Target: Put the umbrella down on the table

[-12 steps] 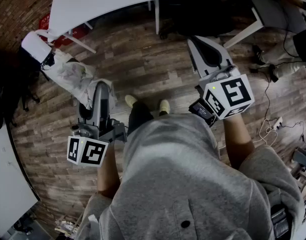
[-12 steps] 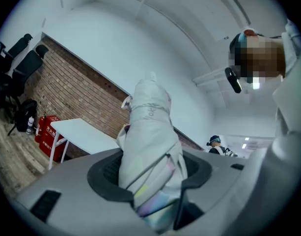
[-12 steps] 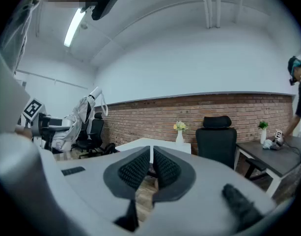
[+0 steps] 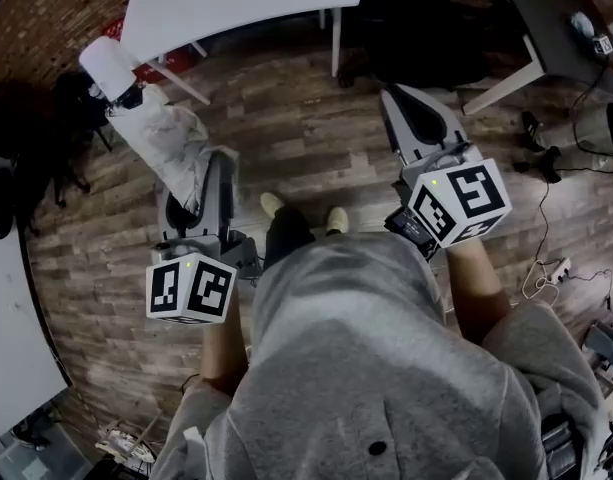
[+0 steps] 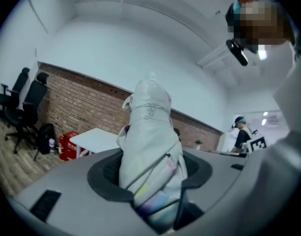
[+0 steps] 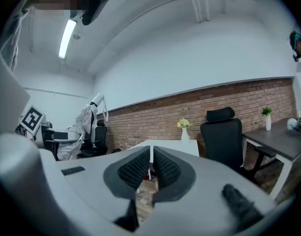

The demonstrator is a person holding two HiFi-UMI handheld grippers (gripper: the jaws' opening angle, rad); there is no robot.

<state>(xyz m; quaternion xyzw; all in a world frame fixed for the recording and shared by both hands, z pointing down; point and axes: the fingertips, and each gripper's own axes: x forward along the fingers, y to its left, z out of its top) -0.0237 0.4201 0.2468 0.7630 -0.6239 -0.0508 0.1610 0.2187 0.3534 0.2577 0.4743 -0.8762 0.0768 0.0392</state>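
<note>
In the left gripper (image 5: 150, 175), the jaws are clamped on the folded white umbrella (image 5: 150, 141); it fills the gap between them and sticks out forward and up; it is held in the air and touches nothing else.

In the head view the umbrella (image 4: 171, 143) is over the wood floor (image 4: 316, 138), and its far end points at the near corner of the white counter (image 4: 236, 3); half a second ago that end was further from the corner; now it is just beside it in the picture, though it is hard to tell how high it is above the floor; the left gripper is also a bit higher in the view than it was, so it looks like it has gone forward; the counter has slid a little to the right in the view too, so the head has likely turned or the person has stepped.

The right gripper (image 6: 150, 166) has its jaws close together with only a thin slit, and nothing is in the slit; in the head view the right gripper (image 4: 418, 118) sits in much the same spot as before, off to the right and well apart from the umbrella.

What this means, I think: the umbrella is on its way to the counter but is not there yet; it is not lying on the top, and the jaws have not let go; the job is still at the carrying part; next the umbrella has to get over the top, come down flat, and only then can the left jaws open.
</note>
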